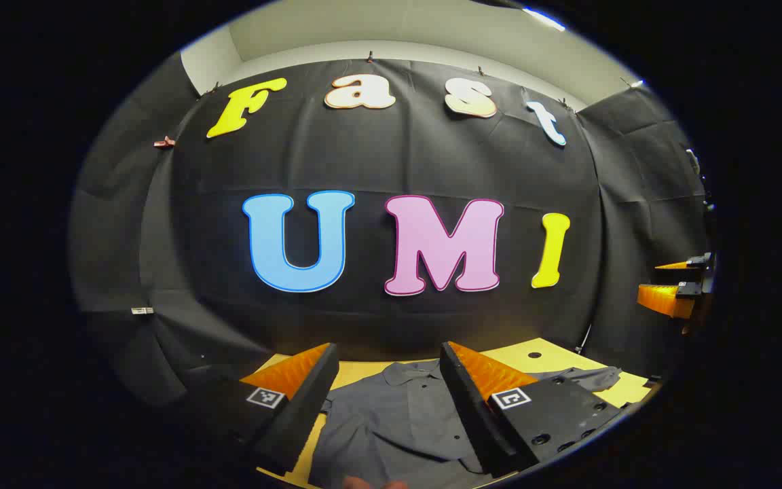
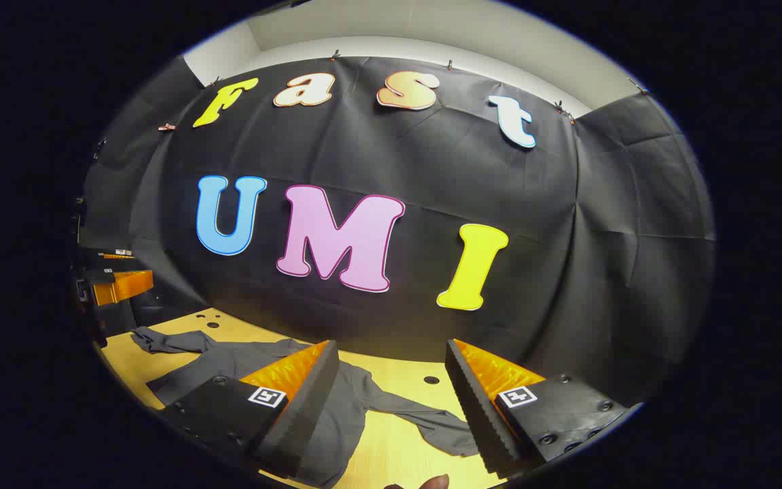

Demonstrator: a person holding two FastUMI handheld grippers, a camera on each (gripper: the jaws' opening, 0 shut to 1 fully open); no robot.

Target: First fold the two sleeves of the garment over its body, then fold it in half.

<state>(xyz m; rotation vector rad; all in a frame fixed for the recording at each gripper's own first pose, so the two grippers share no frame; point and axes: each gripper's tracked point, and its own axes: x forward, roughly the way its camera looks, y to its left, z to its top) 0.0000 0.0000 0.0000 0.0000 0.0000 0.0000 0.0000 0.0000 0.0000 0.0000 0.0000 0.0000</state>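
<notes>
Black cloth walls close in a yellow table (image 2: 404,380) where a dark grey button-up shirt (image 1: 398,421) lies flat, sleeves spread, nothing folded yet. Below and ahead of the left gripper (image 1: 387,401) lie its collar and placket; the right gripper (image 2: 391,401) hangs above one outstretched sleeve (image 2: 425,418). Both sets of fingers stand wide apart, holding nothing. Next, probably, each gripper must descend to pinch a sleeve end. No containers are present.

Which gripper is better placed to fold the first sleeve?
Probably right. The right gripper is open with a spread sleeve lying between its fingers on the table. The left gripper frames the shirt body instead.
</notes>
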